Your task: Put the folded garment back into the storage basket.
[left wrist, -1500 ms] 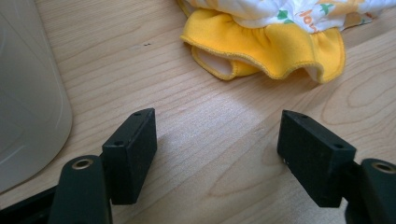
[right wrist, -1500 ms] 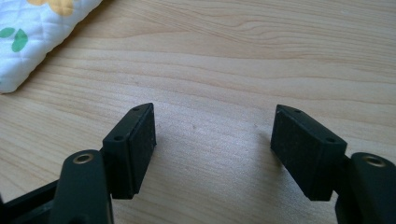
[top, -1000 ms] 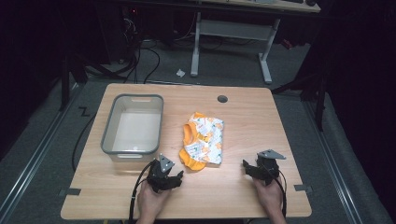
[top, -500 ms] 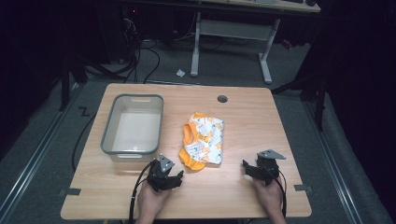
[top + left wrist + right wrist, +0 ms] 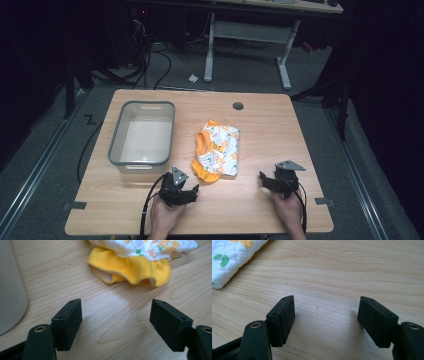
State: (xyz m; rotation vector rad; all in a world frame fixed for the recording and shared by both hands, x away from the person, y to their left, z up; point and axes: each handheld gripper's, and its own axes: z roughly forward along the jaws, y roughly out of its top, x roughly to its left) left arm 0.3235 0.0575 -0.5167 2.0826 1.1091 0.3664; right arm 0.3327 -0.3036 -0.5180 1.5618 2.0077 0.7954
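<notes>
The grey tub (image 5: 142, 133) at the worktop's (image 5: 260, 125) left has nothing inside, and the folded baby cloth (image 5: 218, 151) lies beside it. Both tongs, left (image 5: 187, 192) and right (image 5: 264, 179), sit wide and hold nothing. The left gripper view shows the cloth's yellow frill (image 5: 132, 270) up close.

Table (image 5: 260, 125) brightly lit, surroundings dark; high view soft, close views sharp

A lab or workshop: bare wooden tabletop (image 5: 260, 125) on grey carpet, loose cables (image 5: 150, 60) and a desk frame (image 5: 250, 35) at 12 o'clock.
</notes>
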